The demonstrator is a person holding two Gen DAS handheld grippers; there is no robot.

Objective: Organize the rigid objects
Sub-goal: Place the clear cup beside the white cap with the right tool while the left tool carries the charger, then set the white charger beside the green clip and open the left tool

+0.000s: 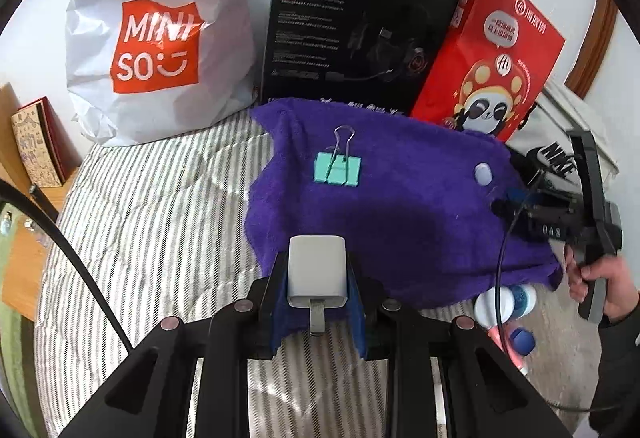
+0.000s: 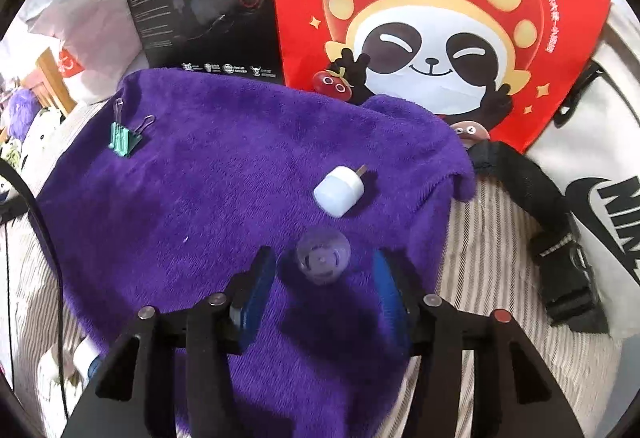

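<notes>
Purple towel (image 2: 224, 174) covers the striped bed; on it a clear round cap (image 2: 323, 256) lies between the spread jaws of the right gripper (image 2: 324, 278), untouched. The left gripper (image 1: 318, 278) clamps a white charger (image 1: 317, 270) above the towel's near edge, a green binder clip (image 1: 338, 168) beyond it.

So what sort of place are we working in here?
Most likely a bedroom: the purple towel lies on striped quilted bedding, with a shopping bag and headset box against the wall.
</notes>
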